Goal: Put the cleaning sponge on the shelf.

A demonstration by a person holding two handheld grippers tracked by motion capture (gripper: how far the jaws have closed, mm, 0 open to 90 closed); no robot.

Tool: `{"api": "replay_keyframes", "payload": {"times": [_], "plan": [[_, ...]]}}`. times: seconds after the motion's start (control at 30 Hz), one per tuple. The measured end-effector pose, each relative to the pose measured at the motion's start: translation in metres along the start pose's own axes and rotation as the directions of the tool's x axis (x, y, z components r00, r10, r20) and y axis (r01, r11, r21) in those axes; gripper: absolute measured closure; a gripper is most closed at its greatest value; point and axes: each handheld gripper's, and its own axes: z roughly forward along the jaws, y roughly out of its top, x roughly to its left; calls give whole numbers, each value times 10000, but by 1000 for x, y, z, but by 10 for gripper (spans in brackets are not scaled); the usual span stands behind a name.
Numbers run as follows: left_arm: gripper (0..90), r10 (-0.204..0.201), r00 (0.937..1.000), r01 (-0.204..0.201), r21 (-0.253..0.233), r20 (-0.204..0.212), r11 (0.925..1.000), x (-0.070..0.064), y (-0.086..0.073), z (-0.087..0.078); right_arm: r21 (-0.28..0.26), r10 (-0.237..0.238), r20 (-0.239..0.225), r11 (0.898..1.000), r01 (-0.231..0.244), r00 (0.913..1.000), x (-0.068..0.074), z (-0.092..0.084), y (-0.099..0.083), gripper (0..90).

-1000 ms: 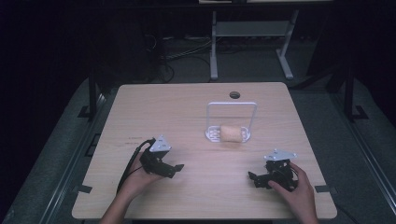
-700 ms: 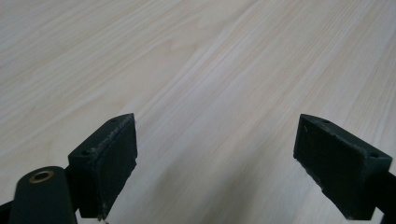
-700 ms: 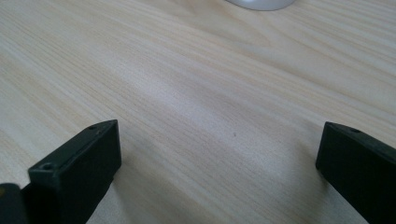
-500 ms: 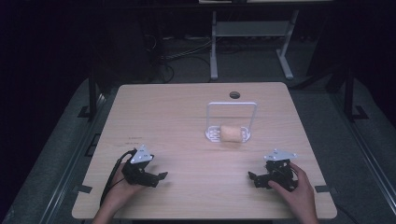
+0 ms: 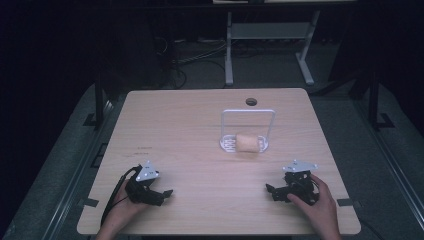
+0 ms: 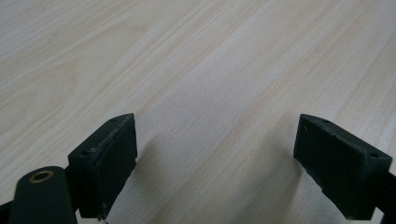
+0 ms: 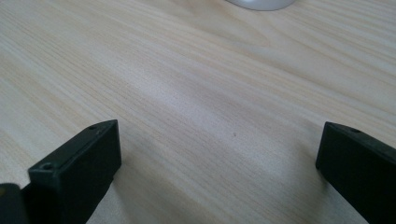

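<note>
A tan bread roll (image 5: pixel 247 142) lies on the base of a white wire stand (image 5: pixel 247 127) at the middle right of the wooden table (image 5: pixel 190 125). My left gripper (image 5: pixel 162 195) rests near the front left edge, held by a hand, its jaws pointing right. In the left gripper view that gripper (image 6: pixel 215 163) is open over bare wood. My right gripper (image 5: pixel 272 192) sits near the front right, jaws pointing left. Its own view shows it (image 7: pixel 217 177) open with nothing between, and the stand's white base (image 7: pixel 259 3) at the top edge.
A round cable hole (image 5: pixel 251 102) is at the table's far edge. A white metal frame (image 5: pixel 270 40) and cables lie on the dark floor beyond. A black cable (image 5: pixel 112 200) trails from the left gripper over the front edge.
My left gripper has drawn back toward the front left corner of the table. The right gripper has stayed put.
</note>
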Motion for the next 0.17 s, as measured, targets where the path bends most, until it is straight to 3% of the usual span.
{"api": "replay_keyframes", "payload": {"times": [0.17], "plan": [[129, -86, 9998, 88, -67, 172, 9999, 2, -2, 0, -2, 7, -1, 10000, -7, 10000, 0, 0, 0, 0]]}}
